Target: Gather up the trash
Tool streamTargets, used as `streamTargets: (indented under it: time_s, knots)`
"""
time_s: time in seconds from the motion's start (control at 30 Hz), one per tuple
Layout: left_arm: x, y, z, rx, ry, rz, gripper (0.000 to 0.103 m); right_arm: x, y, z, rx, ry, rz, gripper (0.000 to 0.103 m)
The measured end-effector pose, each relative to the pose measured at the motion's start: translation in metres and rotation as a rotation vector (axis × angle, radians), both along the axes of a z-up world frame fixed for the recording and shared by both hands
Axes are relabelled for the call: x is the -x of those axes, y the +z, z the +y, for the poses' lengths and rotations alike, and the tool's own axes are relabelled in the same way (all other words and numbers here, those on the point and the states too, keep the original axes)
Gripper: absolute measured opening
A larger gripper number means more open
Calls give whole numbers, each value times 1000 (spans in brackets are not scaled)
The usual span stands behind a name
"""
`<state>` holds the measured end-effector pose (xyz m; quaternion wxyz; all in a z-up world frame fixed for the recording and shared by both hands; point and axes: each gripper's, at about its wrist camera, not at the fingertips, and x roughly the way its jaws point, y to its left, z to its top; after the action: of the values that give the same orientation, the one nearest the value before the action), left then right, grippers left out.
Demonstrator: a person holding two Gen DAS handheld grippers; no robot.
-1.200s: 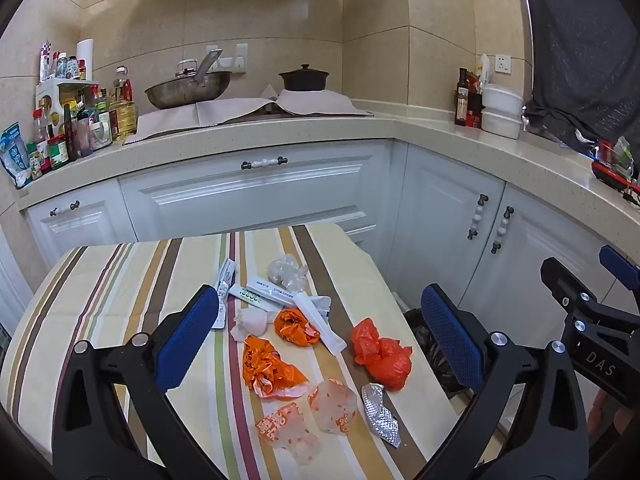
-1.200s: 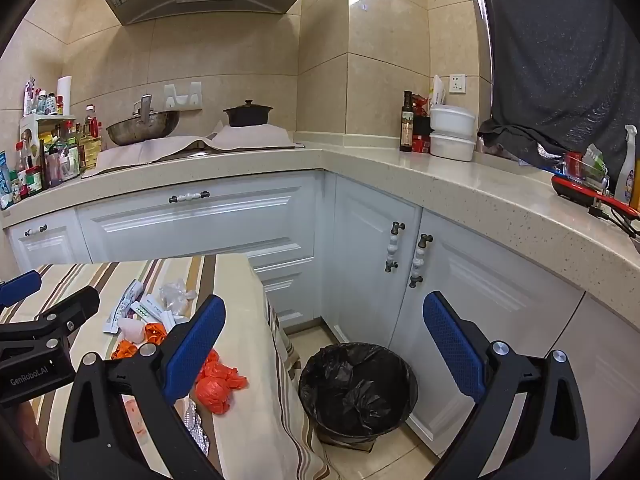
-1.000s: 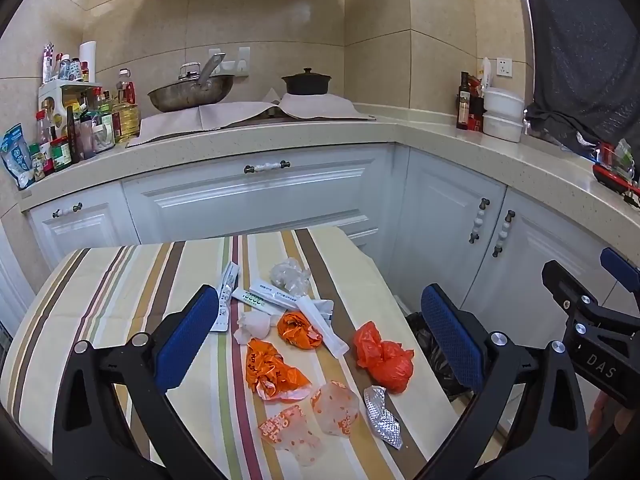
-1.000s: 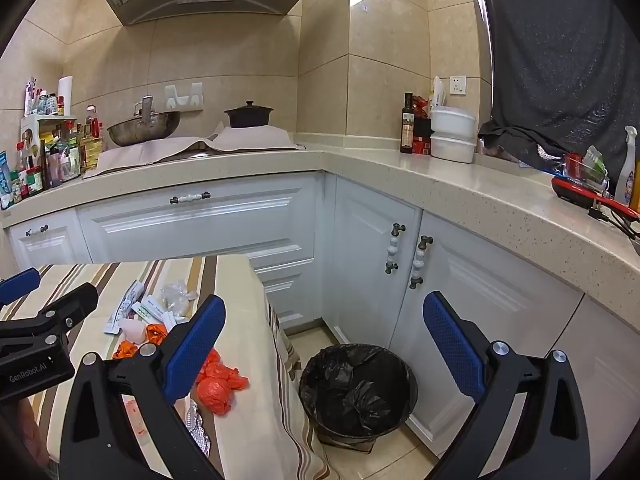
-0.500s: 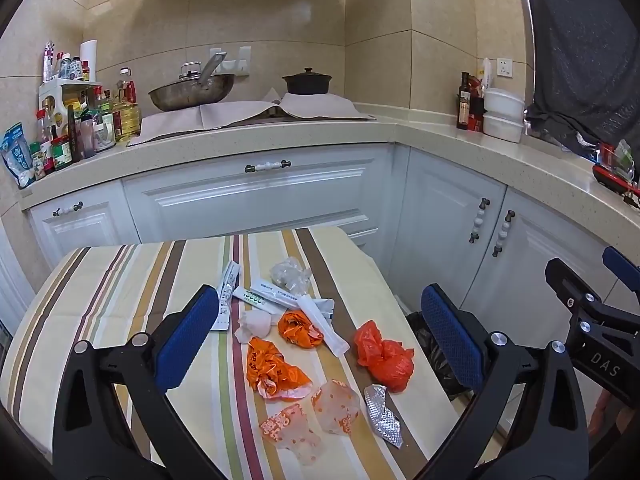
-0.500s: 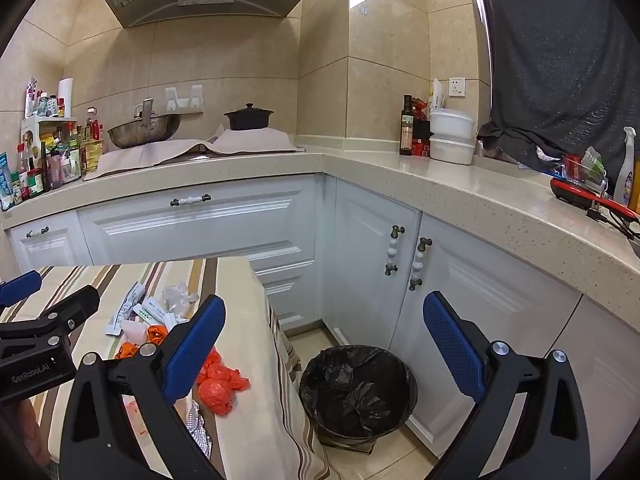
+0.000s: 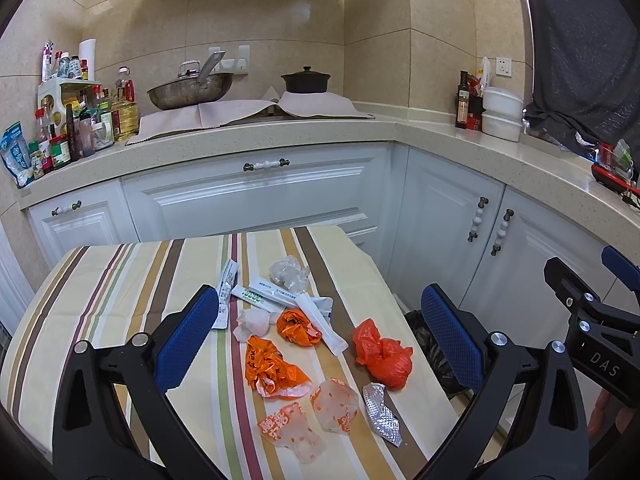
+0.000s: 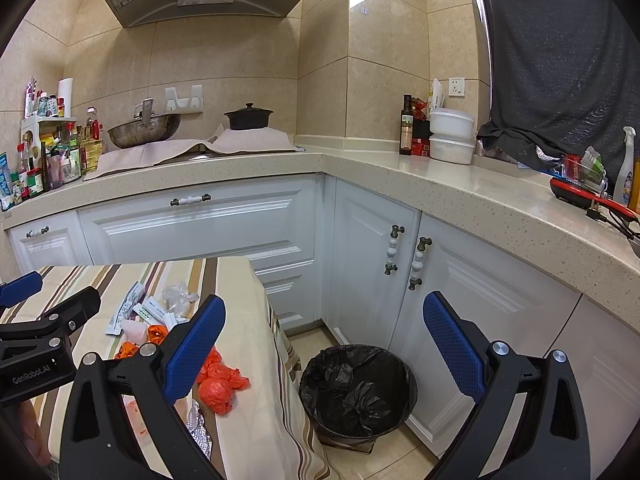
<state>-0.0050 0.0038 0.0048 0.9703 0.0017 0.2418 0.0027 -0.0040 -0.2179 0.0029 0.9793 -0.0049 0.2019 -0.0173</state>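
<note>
Trash lies on a striped tablecloth [image 7: 120, 280]: a red plastic bag [image 7: 382, 356], orange wrappers [image 7: 272, 366], a small orange wad [image 7: 298, 326], clear printed wrappers [image 7: 334, 400], a foil strip [image 7: 382, 408], white packets [image 7: 264, 294] and a clear crumpled bag [image 7: 288, 274]. My left gripper [image 7: 320, 340] is open and empty above the trash. My right gripper [image 8: 324, 344] is open and empty, to the right of the table, above a bin with a black liner [image 8: 358, 388]. The red bag [image 8: 218, 380] also shows in the right wrist view.
White cabinets [image 7: 256, 196] stand behind the table under a beige L-shaped counter [image 8: 460, 188]. On the counter are a wok [image 7: 188, 90], a black pot [image 7: 306, 80], bottles [image 7: 68, 128] and white containers [image 8: 452, 140]. The bin stands on the floor between table and cabinets.
Both grippers have drifted very slightly; the views shift a little. Both stay open and no trash has moved.
</note>
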Motion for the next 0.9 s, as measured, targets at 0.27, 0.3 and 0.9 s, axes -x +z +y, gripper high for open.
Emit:
streamTargets:
  time_s: [0.27, 0.3, 0.9]
  knots:
    - [1, 1, 0, 1, -1, 10, 99, 0, 0, 0, 1, -1, -1, 97]
    - [1, 1, 0, 1, -1, 10, 99, 0, 0, 0, 0, -1, -1, 97]
    - [0, -6, -1, 2, 2, 12, 99, 1, 1, 1, 1, 0, -2, 97]
